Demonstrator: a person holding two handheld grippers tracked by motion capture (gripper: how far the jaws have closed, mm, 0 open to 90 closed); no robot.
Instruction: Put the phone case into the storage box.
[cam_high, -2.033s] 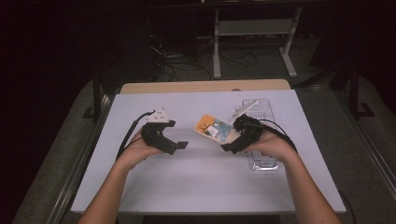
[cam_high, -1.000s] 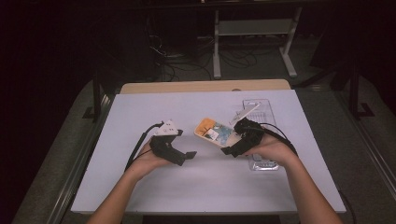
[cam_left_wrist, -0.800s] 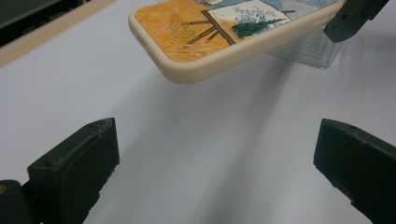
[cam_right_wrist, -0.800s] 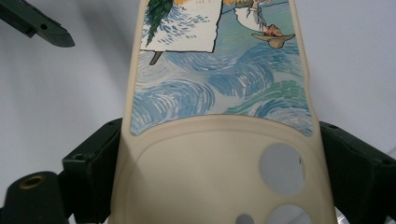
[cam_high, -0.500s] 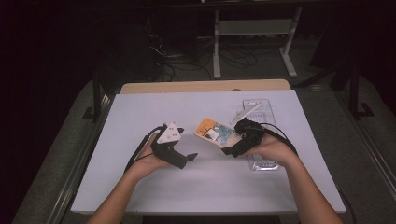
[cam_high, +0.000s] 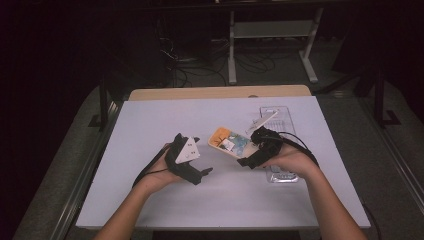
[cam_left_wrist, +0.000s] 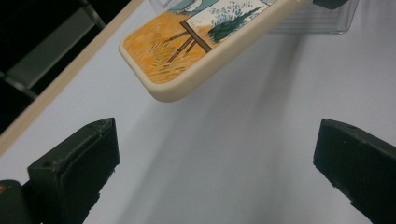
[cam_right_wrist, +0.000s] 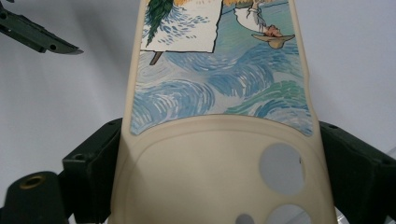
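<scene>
While the left gripper (cam_high: 200, 175) hovers low over the surface (cam_high: 150, 125) at lower left of centre in the high view, its jaws stand wide apart with nothing between them, pointing right toward the case (cam_high: 227, 141). A grey plate sits on top of it, and its cable trails down along the left forearm. In the left gripper view the two black jaws rise at the lower corners, and the cream edge of the case (cam_left_wrist: 196, 56) crosses the upper middle of the frame, lifted above the pale surface (cam_left_wrist: 243, 154) and casting a soft shadow on it.

Just right of centre in the high view, the case lies tilted, its painted orange and blue face up, one end held by the right gripper (cam_high: 248, 161). In the right gripper view the jaws are clenched on the cream camera-hole end of the case (cam_right_wrist: 219, 154), one jaw on each long side. Behind the right hand (cam_high: 287, 159), a clear plastic tray (cam_high: 280, 115) rests on the surface toward the right edge.
</scene>
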